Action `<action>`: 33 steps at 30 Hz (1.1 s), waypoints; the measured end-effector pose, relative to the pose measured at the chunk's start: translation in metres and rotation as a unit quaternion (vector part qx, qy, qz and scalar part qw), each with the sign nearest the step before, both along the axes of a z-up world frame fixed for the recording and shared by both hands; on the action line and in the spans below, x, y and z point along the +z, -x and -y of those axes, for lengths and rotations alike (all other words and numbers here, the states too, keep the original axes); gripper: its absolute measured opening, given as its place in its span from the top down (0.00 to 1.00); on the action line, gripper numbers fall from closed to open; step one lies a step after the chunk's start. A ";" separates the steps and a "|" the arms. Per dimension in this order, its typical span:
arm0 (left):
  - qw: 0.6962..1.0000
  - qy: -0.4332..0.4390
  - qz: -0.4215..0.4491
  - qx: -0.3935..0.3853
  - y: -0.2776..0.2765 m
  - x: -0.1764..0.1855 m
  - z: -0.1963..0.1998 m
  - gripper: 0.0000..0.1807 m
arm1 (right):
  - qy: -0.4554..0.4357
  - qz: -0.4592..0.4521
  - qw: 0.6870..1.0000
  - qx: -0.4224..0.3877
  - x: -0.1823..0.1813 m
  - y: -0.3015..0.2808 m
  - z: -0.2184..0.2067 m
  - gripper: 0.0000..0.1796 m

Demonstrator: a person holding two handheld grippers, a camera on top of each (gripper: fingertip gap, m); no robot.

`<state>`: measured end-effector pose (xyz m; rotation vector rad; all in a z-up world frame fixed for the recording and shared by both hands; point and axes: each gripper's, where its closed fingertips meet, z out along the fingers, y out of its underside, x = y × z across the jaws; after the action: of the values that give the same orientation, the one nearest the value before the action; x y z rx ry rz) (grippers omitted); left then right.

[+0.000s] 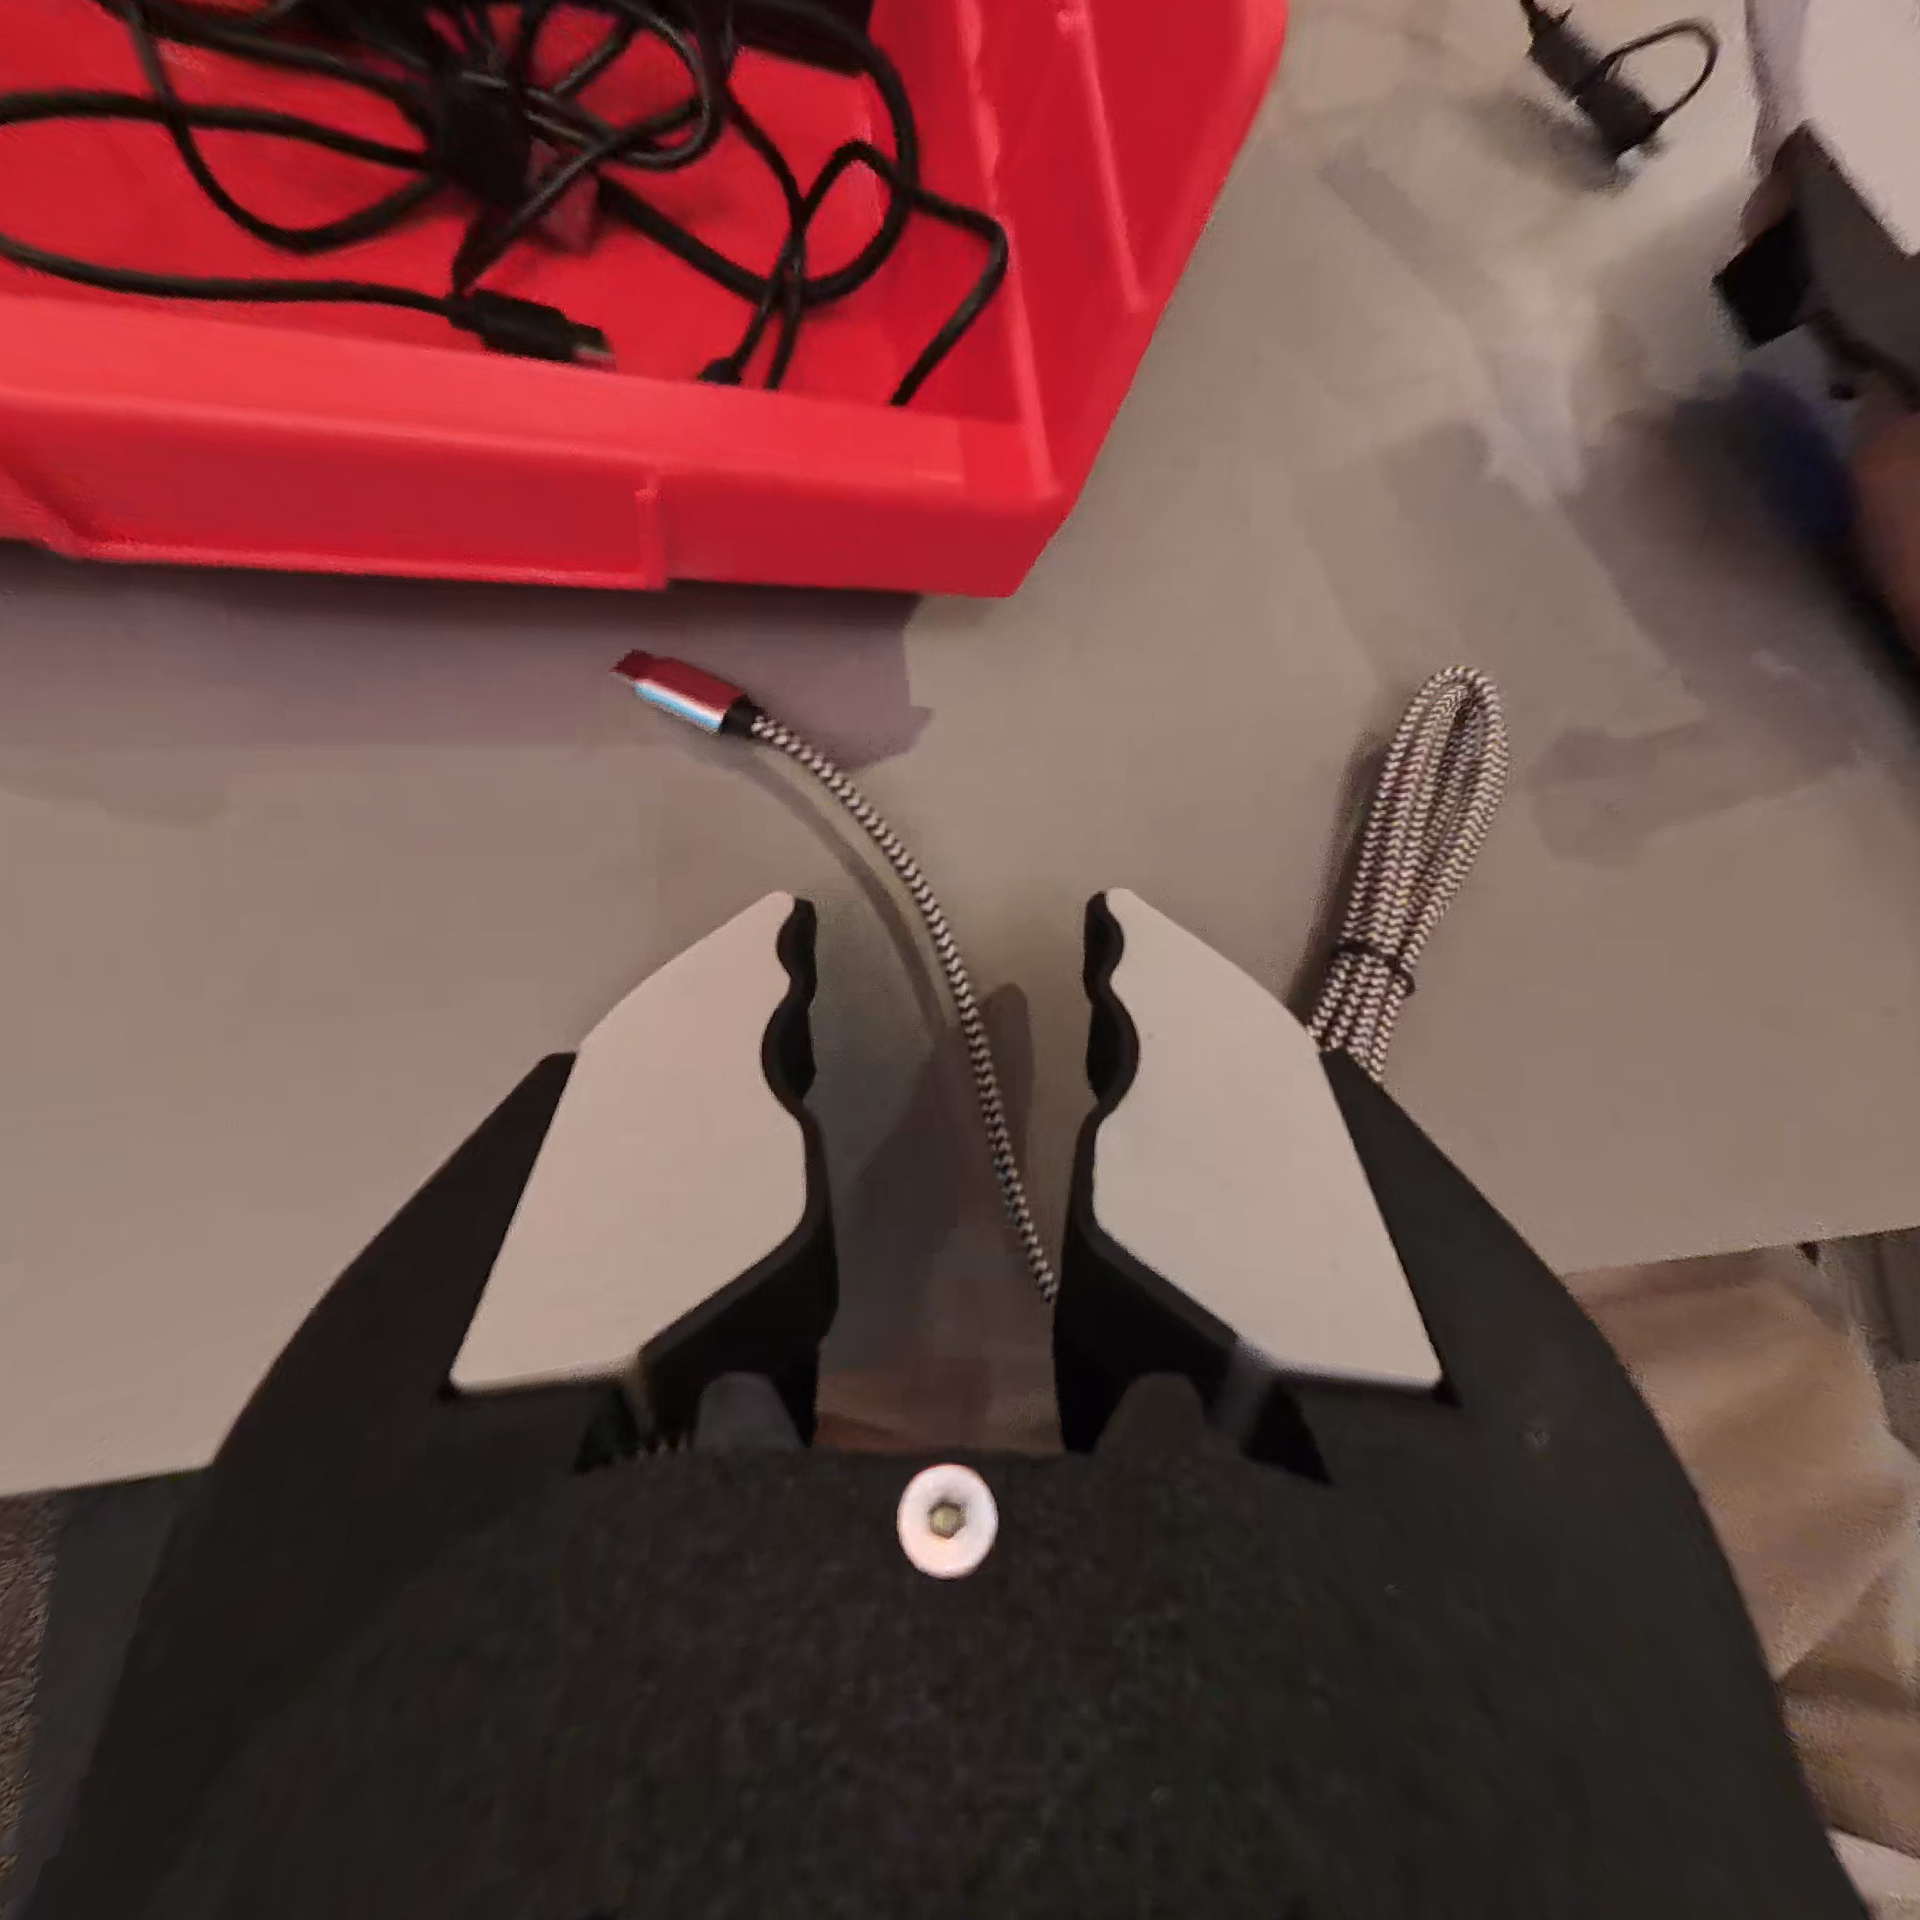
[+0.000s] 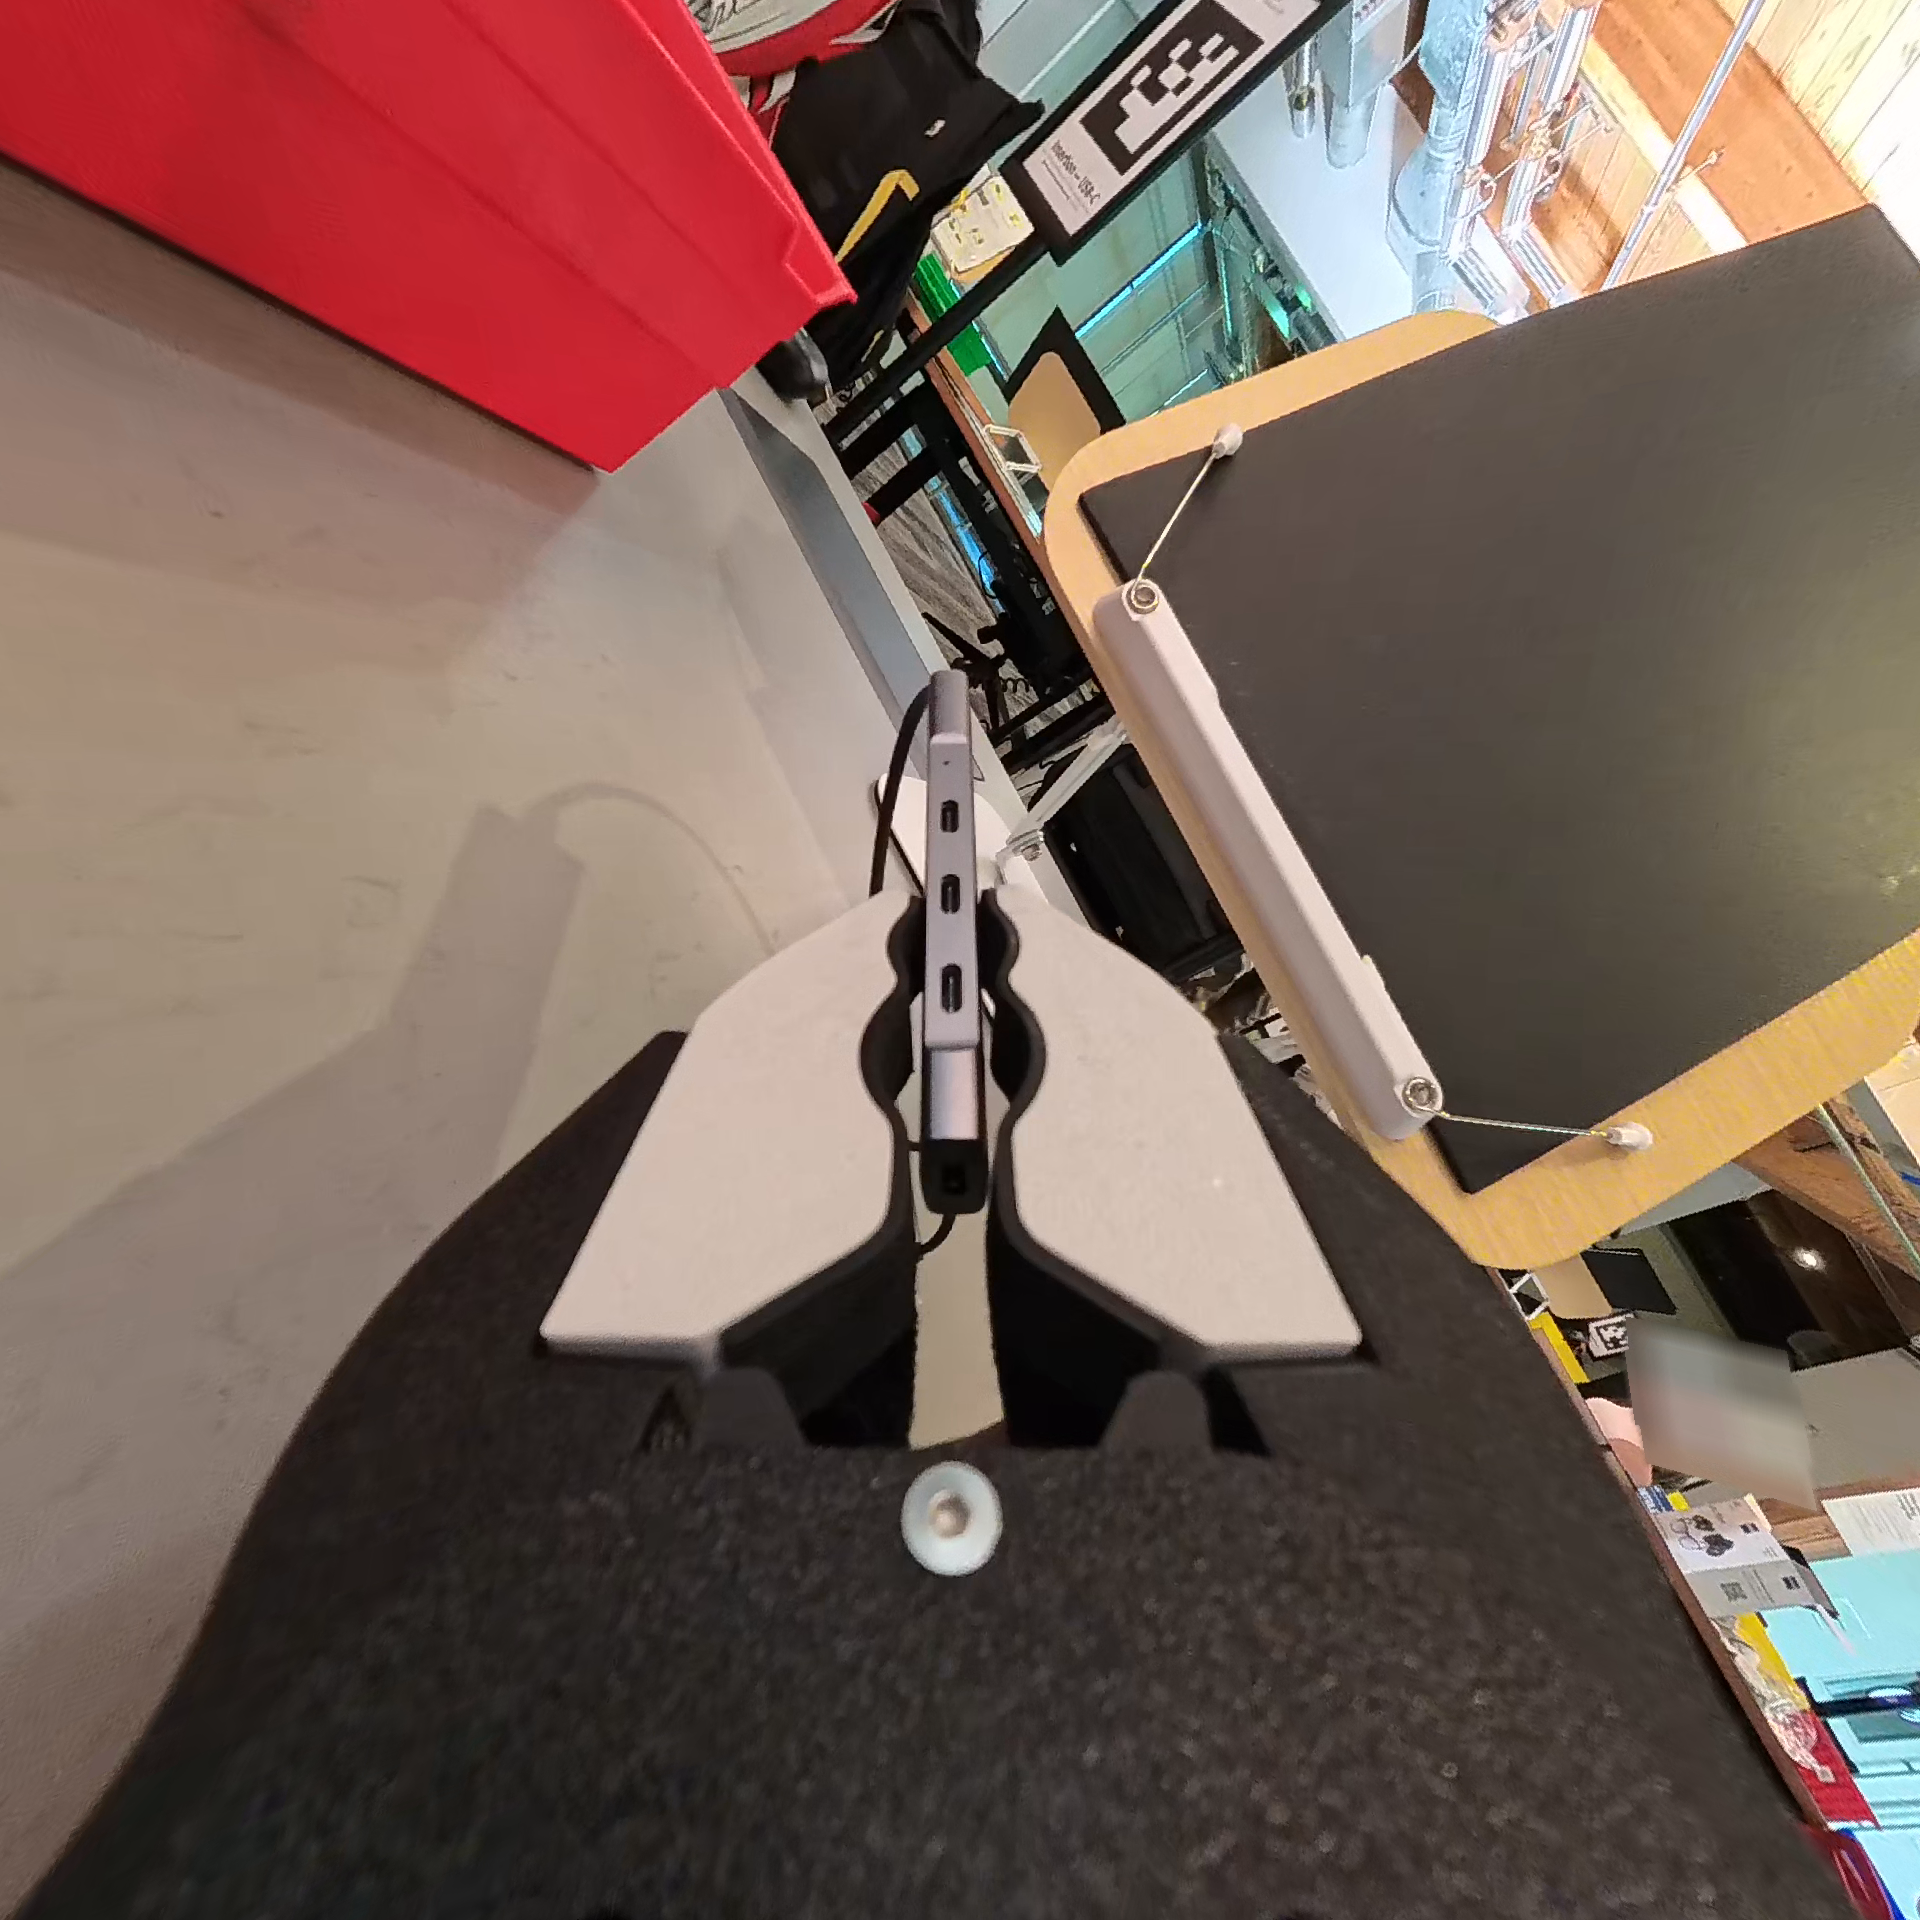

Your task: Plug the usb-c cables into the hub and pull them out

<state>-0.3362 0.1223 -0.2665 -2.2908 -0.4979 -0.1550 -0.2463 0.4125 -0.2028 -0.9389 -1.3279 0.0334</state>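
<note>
While clamped: hub (image 2: 951, 935), right tongs (image 2: 948, 925).

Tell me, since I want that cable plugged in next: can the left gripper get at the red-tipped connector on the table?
Probably yes. The left gripper is open, the braided cable runs between its fingers, and the red connector lies ahead on bare table, short of the red bin.

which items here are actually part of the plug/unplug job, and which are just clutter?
In play:
- hub, clamped edge-up in the right gripper, three ports showing, all empty
- braided cable with red plug, lying between the open jaws of the left gripper

Lying about:
- red bin with tangled black cables
- bundled part of the braided cable
- black adapter on the table
</note>
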 end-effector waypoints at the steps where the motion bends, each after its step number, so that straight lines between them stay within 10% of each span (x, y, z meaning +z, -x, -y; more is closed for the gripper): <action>1: 1.000 0.009 -0.009 -0.004 -0.001 -0.002 -0.004 0.73 | 0.000 0.000 1.000 0.000 0.000 0.000 0.000 0.95; 8: 0.986 0.066 -0.148 -0.028 0.012 -0.018 -0.006 0.97 | -0.002 0.002 1.000 0.000 0.000 -0.001 0.000 0.95; 17: 0.969 0.007 -0.133 -0.207 -0.039 0.007 -0.003 0.98 | -0.003 0.002 1.000 0.005 0.000 0.001 0.002 0.95; 27: 0.895 -0.048 -0.249 -0.367 -0.062 0.105 -0.127 0.99 | -0.016 -0.013 0.998 0.058 0.006 0.004 0.018 0.95; 33: 0.886 0.007 -0.225 -0.404 -0.065 0.090 -0.177 0.99 | -0.036 -0.008 0.998 0.046 0.006 0.002 0.013 0.95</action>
<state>-0.2711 0.2988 -0.1765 -2.3070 0.7149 -0.0145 -0.2482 0.3995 -0.1966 -0.8147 -1.3494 0.0636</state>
